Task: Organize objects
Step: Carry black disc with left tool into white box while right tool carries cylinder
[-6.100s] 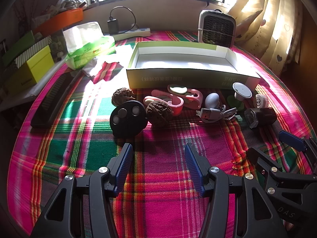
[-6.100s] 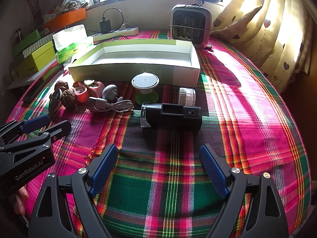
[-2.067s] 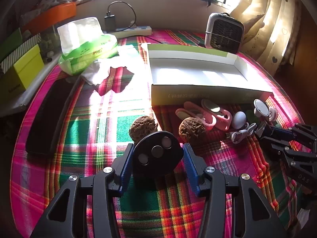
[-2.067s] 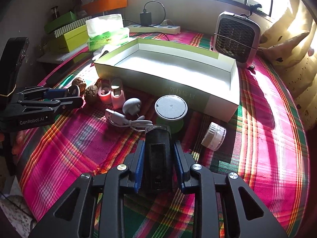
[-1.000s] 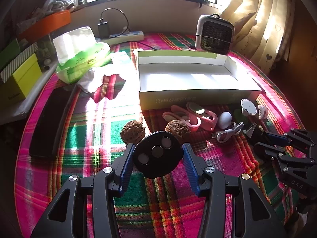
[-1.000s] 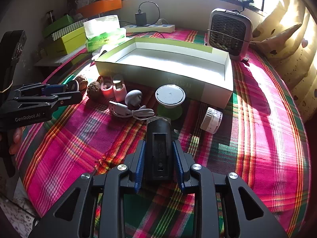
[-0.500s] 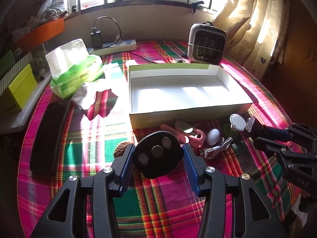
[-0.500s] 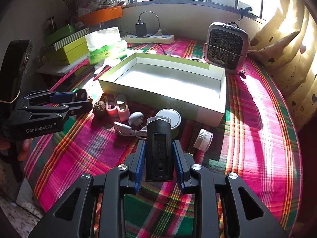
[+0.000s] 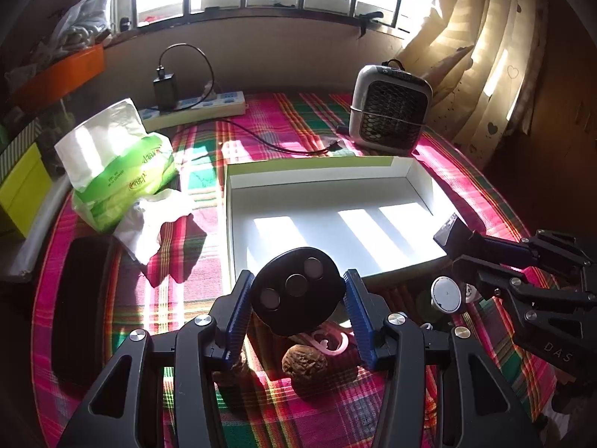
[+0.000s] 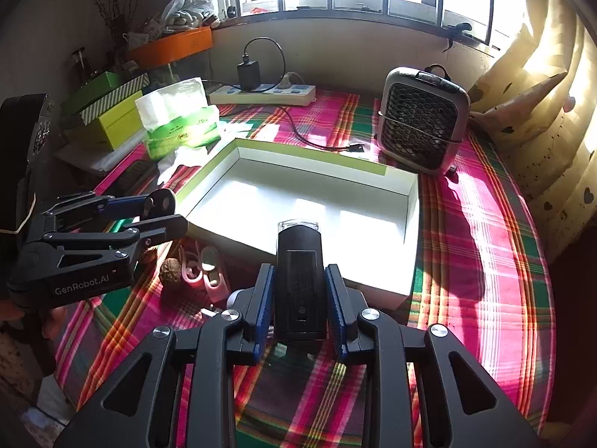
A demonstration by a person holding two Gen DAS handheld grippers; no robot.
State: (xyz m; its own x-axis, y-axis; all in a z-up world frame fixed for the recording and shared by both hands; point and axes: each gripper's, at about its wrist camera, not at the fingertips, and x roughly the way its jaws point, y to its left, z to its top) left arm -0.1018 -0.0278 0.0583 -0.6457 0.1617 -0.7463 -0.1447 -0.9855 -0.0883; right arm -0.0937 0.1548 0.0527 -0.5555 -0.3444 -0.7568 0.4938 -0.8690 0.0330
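Transport is the step in hand. Left gripper (image 9: 296, 311) pinches a round black disc with three silver buttons (image 9: 297, 290), its blue pads pressed on the rim either side. Right gripper (image 10: 299, 308) clamps a black oblong device with a clear end cap (image 10: 298, 280) lengthwise between its pads. Both items are carried off the plaid tablecloth (image 10: 481, 261) and held at the near wall of the open white cardboard box with green edging (image 9: 421, 183), whose floor ahead of both tongs holds nothing visible.

Judgement: the next move calls for each gripper to advance over the near wall, lower, and only then part its pads. The two tongs stand close side by side, so keeping to separate halves of the box seems prudent.

The left view alone shows what lies beneath and beside its tongs: a brown wrinkled walnut (image 9: 305, 363), a pink plastic clip (image 9: 330, 339) and a white round-capped item (image 9: 446, 294) to the right. The right view alone shows the disc edge-on within the left gripper (image 10: 156, 212).
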